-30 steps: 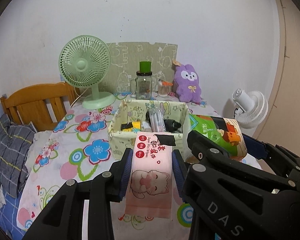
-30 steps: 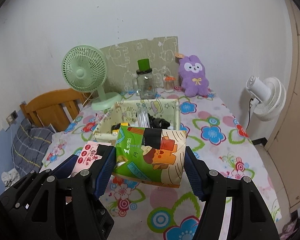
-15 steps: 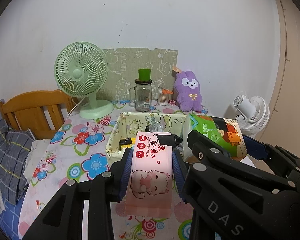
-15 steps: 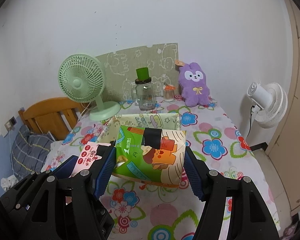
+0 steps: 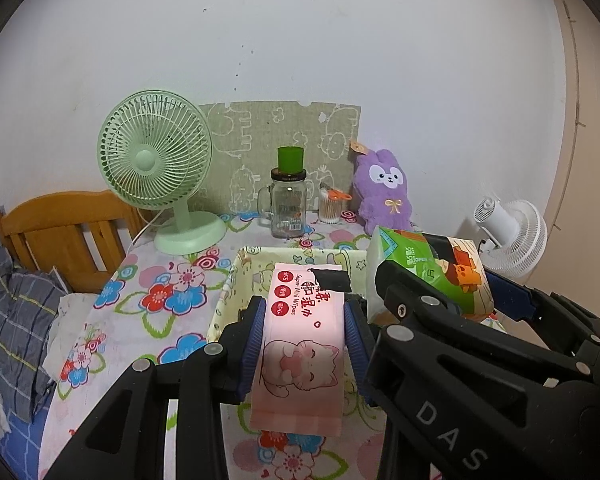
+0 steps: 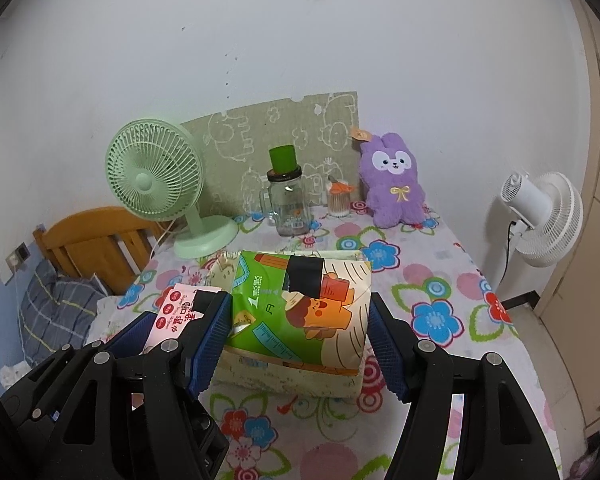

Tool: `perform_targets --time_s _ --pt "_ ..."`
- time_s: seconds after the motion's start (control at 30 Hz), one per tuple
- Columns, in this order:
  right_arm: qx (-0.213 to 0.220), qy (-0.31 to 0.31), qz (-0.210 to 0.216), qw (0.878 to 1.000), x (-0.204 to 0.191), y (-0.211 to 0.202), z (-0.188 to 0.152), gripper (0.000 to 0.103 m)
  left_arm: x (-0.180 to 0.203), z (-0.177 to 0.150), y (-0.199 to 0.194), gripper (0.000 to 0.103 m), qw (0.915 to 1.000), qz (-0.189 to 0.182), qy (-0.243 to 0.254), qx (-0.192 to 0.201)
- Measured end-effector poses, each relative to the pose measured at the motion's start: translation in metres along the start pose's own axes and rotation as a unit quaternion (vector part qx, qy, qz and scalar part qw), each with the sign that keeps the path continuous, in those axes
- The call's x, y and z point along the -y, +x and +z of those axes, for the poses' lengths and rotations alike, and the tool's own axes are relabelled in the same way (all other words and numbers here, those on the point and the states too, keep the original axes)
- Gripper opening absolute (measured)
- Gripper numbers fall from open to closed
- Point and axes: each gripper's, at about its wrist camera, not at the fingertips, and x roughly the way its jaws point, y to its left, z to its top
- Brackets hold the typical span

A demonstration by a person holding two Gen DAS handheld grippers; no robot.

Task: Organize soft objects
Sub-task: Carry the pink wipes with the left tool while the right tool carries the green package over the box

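Note:
My left gripper (image 5: 305, 322) is shut on a pink wet-wipes pack (image 5: 300, 344) with a cat print, held in front of and above the pale fabric basket (image 5: 224, 300). My right gripper (image 6: 300, 320) is shut on a green and orange tissue pack (image 6: 300, 304), held over the same basket (image 6: 220, 270). The tissue pack also shows in the left wrist view (image 5: 432, 268), and the wipes pack in the right wrist view (image 6: 180, 310). The basket's contents are hidden behind the packs. A purple plush rabbit (image 6: 394, 182) sits at the back of the table.
On the flowered tablecloth (image 6: 432, 304) stand a green desk fan (image 6: 160, 184), a glass jar with a green lid (image 6: 286, 200) and a small cotton-swab jar (image 6: 338, 198). A wooden headboard (image 5: 60, 228) and bedding are left; a white floor fan (image 6: 540, 212) is right.
Both grippers, still holding their packs, have dropped lower and closer to the basket. The basket's inside, visible earlier, is now hidden behind the packs and its front wall.

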Motion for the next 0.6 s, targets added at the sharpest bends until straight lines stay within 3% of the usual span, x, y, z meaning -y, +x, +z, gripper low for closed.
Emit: perform_targets --time_s 0.6 --pt "-0.004 0.011 0.009 1.000 0.004 0.055 0.023 0.069 -0.006 0.022 0.049 0.040 1.0000 0.001 0.003 -0.001"
